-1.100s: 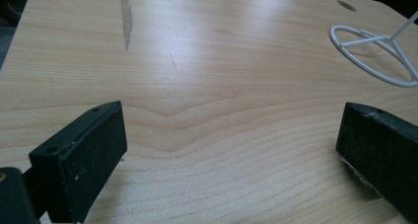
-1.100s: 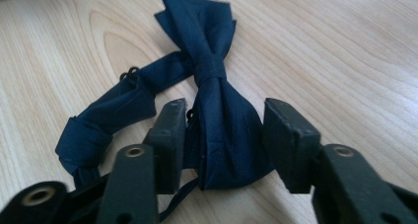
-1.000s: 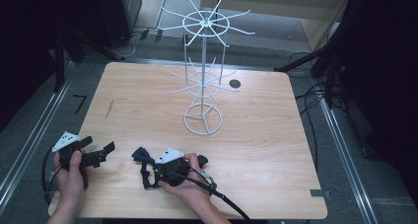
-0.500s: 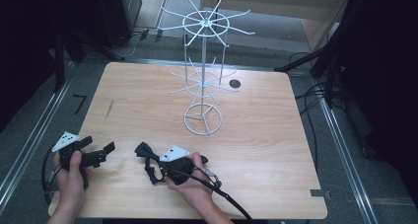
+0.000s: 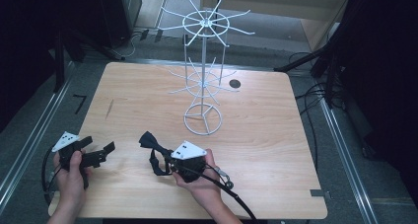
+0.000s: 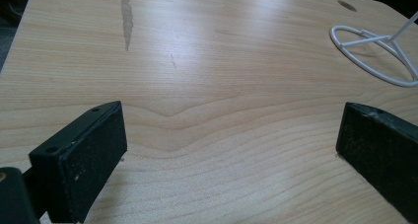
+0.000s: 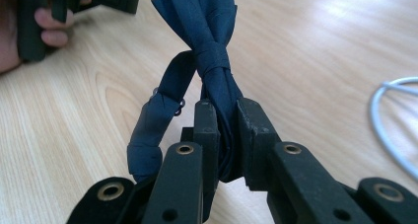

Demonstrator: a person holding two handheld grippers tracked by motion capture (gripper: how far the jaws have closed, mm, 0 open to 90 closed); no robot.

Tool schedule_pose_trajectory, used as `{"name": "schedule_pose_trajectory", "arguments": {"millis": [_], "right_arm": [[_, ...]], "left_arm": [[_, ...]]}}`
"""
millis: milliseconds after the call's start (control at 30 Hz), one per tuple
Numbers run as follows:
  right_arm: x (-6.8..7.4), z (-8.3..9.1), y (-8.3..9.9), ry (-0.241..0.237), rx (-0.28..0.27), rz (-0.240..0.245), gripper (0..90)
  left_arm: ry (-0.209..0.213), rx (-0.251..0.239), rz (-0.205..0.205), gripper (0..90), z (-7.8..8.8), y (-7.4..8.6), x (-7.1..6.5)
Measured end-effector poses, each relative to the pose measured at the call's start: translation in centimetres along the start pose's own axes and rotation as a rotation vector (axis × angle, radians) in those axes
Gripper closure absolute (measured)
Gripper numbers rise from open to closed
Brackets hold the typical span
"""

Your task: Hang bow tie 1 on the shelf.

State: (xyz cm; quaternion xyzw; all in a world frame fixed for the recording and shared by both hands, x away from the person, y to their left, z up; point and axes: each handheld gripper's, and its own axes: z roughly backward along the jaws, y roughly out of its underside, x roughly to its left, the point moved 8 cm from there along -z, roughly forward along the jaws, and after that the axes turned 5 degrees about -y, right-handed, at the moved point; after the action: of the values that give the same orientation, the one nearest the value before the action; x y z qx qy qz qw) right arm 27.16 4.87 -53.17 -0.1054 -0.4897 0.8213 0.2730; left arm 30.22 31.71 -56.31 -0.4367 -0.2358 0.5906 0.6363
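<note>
Our right gripper (image 7: pixel 224 135) has just closed on the dark navy fabric bow tie (image 7: pixel 209 56) and lifted it off the pale wooden table (image 5: pixel 256 135). The left gripper (image 6: pixel 231 150) rests spread and empty nearby. We judge the white wire display rack (image 5: pixel 203 76) comes next.

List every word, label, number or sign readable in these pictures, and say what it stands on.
None: no readable text anywhere.
Wooden table: only grain, a grey smear and a dark hole.
White wire rack: bare wire.
Dark blue bow tie, held in the right gripper: plain fabric.
Left gripper: unmarked black pads.
</note>
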Motion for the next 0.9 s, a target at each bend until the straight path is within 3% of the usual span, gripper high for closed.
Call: {"name": "schedule_pose_trajectory", "arguments": {"millis": [467, 900], "right_arm": [[-2.5, 3.5, -1.7, 0.049, -0.115, -0.046, 80.8], [-5.1, 6.9, -2.4, 0.105, -0.182, -0.085, 80.8]], "left_arm": [[-0.001, -0.002, -0.002, 0.0, 0.0, 0.0, 0.0], [-0.001, -0.001, -0.002, 0.0, 0.0, 0.0, 0.0]]}}
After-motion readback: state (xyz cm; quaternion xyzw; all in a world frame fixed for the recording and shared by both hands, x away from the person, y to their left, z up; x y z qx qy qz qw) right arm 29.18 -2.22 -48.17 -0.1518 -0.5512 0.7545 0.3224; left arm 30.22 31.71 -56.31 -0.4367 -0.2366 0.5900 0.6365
